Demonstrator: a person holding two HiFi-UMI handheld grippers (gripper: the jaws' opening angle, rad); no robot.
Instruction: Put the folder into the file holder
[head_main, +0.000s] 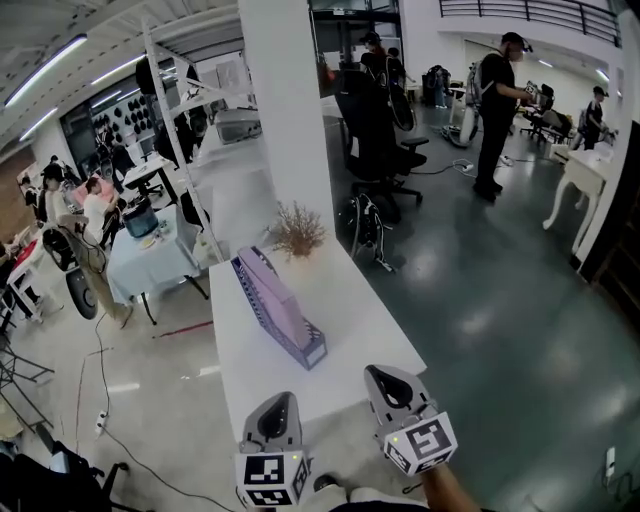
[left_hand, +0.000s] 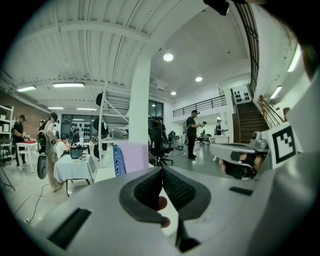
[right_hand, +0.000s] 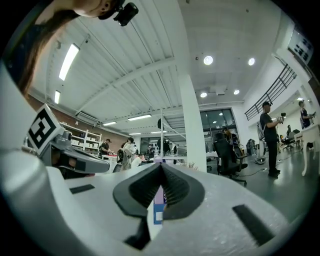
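Observation:
A blue file holder (head_main: 300, 335) lies lengthwise on the white table (head_main: 350, 310), with a lavender folder (head_main: 268, 283) standing in it. Both grippers hover at the table's near edge, apart from the holder. My left gripper (head_main: 281, 403) is shut with nothing in it, and so is my right gripper (head_main: 383, 374). In the left gripper view the closed jaws (left_hand: 161, 169) point toward the holder (left_hand: 117, 161) and folder (left_hand: 133, 157). In the right gripper view the holder (right_hand: 159, 202) shows only through the gap below the closed jaws (right_hand: 161, 165).
A dried twig plant (head_main: 298, 232) stands at the table's far end against a white pillar (head_main: 285, 110). A black office chair (head_main: 375, 140) and a backpack (head_main: 365, 230) are to the right. A cloth-covered table (head_main: 150, 255) stands at left. People stand farther off.

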